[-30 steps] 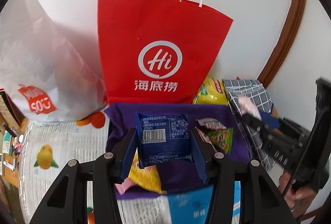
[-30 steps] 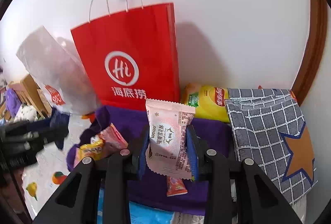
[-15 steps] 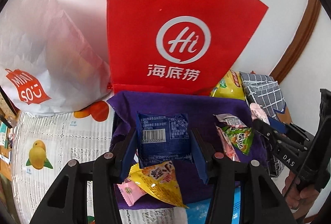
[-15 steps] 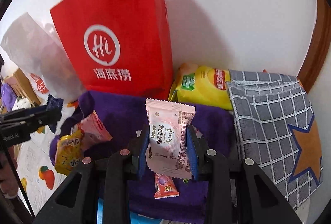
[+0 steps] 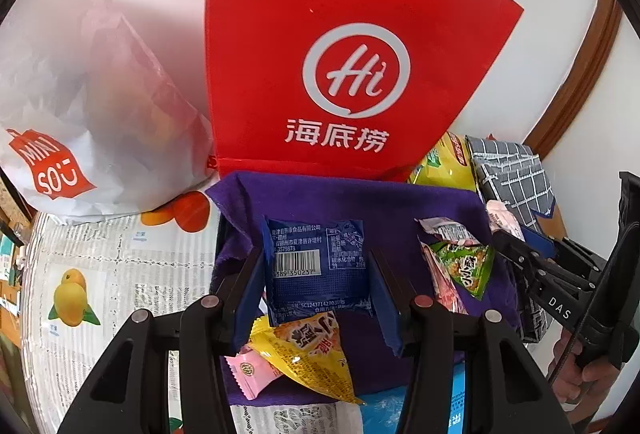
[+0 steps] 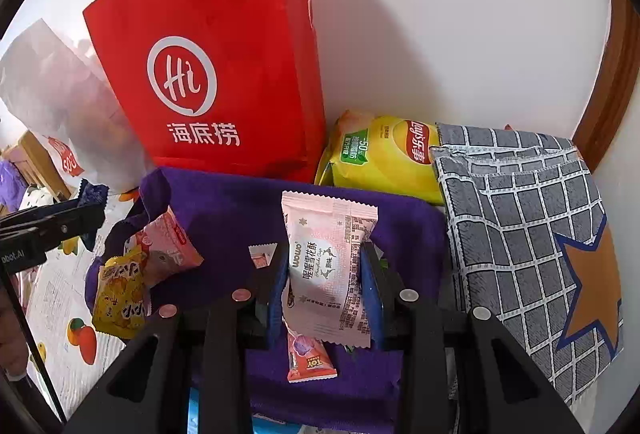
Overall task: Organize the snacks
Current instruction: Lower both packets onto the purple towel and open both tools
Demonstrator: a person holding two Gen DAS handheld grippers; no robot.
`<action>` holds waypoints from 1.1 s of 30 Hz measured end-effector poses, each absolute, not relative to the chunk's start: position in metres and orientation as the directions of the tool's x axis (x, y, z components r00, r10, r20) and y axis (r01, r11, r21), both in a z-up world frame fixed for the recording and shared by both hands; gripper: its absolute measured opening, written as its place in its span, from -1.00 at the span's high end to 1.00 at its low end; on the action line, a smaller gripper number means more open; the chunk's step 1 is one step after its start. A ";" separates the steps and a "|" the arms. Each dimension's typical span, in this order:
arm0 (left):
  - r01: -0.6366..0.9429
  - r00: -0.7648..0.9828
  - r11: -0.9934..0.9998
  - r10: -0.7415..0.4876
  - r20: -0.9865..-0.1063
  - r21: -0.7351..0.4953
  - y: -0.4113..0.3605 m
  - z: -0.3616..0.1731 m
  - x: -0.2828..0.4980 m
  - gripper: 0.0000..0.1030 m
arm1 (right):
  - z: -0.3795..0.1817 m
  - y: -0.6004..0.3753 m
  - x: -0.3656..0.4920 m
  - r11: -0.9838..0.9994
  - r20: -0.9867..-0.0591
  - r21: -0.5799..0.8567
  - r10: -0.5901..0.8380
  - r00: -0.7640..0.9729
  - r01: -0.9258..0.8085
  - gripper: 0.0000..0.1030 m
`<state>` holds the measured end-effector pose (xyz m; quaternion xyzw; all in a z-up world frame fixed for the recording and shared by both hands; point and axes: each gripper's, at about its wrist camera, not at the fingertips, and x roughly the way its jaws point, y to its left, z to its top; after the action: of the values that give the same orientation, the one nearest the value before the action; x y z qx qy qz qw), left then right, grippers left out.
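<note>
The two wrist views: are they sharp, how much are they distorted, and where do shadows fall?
Left wrist view: sharp in the middle, the barcode on the blue packet is readable; fisheye bends the door frame and darkens the corners. Right wrist view: also sharp; the red bag casts a soft shadow on the wall to its right; no strong glare.

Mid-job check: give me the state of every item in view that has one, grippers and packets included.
Left gripper: shut on blue foil snack packet.
Right gripper: shut on pink plastic snack packet.
Red paper carrier bag: upright against wall.
White plastic shopping bag: slumped beside it.
Yellow triangular snack packet: lying on purple cloth.
Green triangular snack packet: lying on the cloth.
Yellow crisp bag: on its side.
</note>
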<state>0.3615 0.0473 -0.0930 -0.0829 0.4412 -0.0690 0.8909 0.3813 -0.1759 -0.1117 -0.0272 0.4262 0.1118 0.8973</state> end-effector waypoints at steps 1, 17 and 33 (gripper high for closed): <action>0.051 0.599 0.977 -0.195 -0.777 -0.207 0.046 -0.094 0.362 0.06 | -0.113 -0.175 0.381 0.973 -0.775 0.043 0.176 0.607 -0.228 0.34; 0.061 0.570 0.983 -0.178 -0.802 -0.174 0.037 -0.103 0.366 0.06 | -0.132 -0.165 0.389 0.965 -0.822 0.026 0.170 0.543 -0.263 0.33; 0.077 0.518 0.982 -0.186 -0.835 -0.171 0.032 -0.116 0.370 0.06 | -0.140 -0.159 0.391 0.961 -0.838 0.008 0.157 0.522 -0.276 0.33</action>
<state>0.3701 0.0317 -0.1159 -0.0560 0.4849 -0.0757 0.8695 0.3906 -0.1590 -0.1400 -0.0630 0.4727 0.1244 0.8701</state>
